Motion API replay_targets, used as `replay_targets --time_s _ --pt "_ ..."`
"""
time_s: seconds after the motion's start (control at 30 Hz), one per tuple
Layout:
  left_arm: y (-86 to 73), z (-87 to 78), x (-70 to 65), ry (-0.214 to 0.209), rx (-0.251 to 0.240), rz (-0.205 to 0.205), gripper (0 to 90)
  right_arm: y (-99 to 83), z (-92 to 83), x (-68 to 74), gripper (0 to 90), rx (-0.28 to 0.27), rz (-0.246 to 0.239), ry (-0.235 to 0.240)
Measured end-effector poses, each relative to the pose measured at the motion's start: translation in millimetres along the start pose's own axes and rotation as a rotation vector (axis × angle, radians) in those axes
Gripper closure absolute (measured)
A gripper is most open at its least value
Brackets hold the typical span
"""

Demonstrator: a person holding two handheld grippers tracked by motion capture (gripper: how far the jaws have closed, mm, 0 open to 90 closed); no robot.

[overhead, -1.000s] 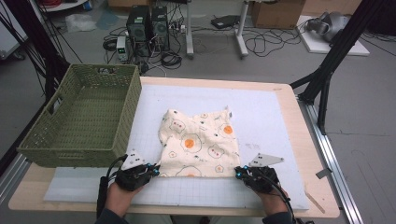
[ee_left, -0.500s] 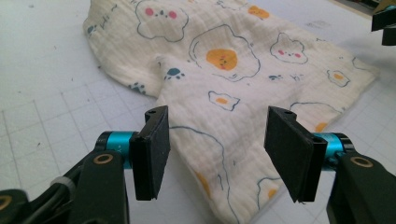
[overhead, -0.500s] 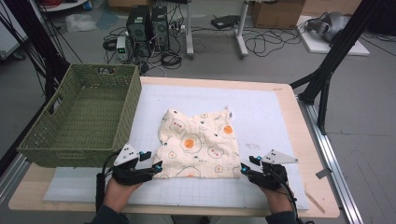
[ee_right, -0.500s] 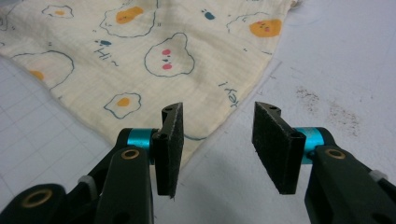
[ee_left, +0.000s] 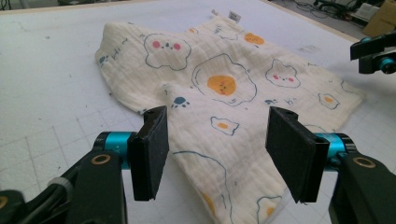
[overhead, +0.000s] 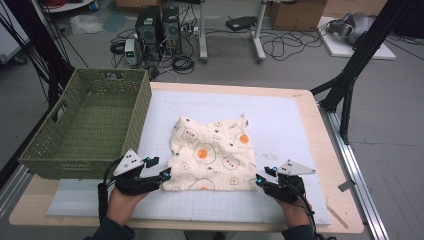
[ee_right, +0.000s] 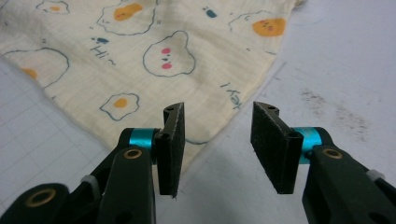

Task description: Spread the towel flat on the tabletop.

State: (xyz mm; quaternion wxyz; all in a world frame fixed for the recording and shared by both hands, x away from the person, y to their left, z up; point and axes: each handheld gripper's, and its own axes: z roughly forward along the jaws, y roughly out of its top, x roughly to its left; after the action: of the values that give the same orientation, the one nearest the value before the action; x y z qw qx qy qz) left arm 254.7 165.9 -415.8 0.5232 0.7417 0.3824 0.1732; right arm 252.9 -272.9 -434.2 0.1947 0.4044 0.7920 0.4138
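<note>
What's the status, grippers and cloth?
Left gripper and right gripper open, jaws just parted. Cloth flat on mat, released. Nothing in the way.

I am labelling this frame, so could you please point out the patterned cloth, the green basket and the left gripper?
patterned cloth (overhead: 212, 155): high view, on the fried-egg print near its middle.
green basket (overhead: 136, 112): high view, on its right wall.
left gripper (overhead: 161, 168): high view, between its open fingertips at the cloth's near left corner.
</note>
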Motion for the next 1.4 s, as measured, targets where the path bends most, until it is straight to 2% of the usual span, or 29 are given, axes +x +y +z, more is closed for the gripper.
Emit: replay_targets --time_s 0.13,0.27,0.37,0.53,0.6,0.73,0.77,0.83,0.9,0.93,0.97,1.0,1.03,1.1,1.17,1.3,1.4 --pt "-2.1 7.9 2.2 0.007 0.025 0.001 39.9 2.3 8.2 7.1 55.1 0.017 -0.028 0.011" --pt "-2.4 21.9 7.5 0.04 0.06 0.003 40.5 3.5 13.9 12.7 55.3 0.027 -0.039 0.013" --pt "-2.9 31.5 11.9 0.064 0.099 0.009 40.6 3.2 17.4 13.5 55.7 0.03 -0.043 0.012" --pt "-6.7 45.2 19.0 0.078 0.154 -0.013 41.9 1.0 24.6 10.7 58.4 0.059 -0.035 0.015" --pt "-8.1 50.5 17.4 0.073 0.171 -0.004 42.6 -0.8 29.1 10.4 58.9 0.08 -0.036 0.019" --pt "-11.6 59.4 11.6 0.074 0.221 0.035 43.3 -0.3 29.2 9.9 61.2 0.083 -0.025 0.024" --pt "-11.5 59.6 10.4 0.07 0.221 0.047 43.6 0.0 29.1 10.7 64.2 0.087 -0.022 0.027" --pt "-11.9 59.4 9.9 0.05 0.228 0.055 50.9 0.2 28.8 12.0 69.4 0.089 -0.027 0.038" --pt "-12.2 60.3 6.4 0.061 0.243 0.095 59.8 0.1 28.2 13.4 81.0 0.09 -0.039 0.055" --pt "-12.2 60.1 5.1 0.04 0.244 0.111 67.2 0.3 28.1 15.6 85.2 0.093 -0.056 0.065" --pt "-12.6 59.8 3.7 0.023 0.245 0.116 78.9 0.9 28.1 18.2 86.1 0.097 -0.081 0.057" --pt "-12.6 59.6 1.7 0.026 0.248 0.12 84.3 1.8 28.0 19.8 86.4 0.104 -0.092 0.048" --pt "-12.5 58.9 0.4 0.028 0.252 0.125 85.8 2.3 28.1 19.8 86.7 0.106 -0.091 0.05" --pt "-13.1 55.9 -0.9 0.024 0.257 0.111 86.4 1.6 26.7 17.8 86.7 0.108 -0.06 0.066" --pt "-15.3 50.4 -1.9 0.018 0.259 0.095 86.5 -0.2 23.2 17.9 86.8 0.111 -0.05 0.069" --pt "-17.9 39.4 -4.8 0.021 0.269 0.074 86.3 -3.0 12.3 21.4 86.7 0.145 -0.069 0.076" --pt "-23.7 27.8 -8.4 0.003 0.28 0.059 86.0 -6.6 3.7 24.5 86.7 0.154 -0.063 0.082"
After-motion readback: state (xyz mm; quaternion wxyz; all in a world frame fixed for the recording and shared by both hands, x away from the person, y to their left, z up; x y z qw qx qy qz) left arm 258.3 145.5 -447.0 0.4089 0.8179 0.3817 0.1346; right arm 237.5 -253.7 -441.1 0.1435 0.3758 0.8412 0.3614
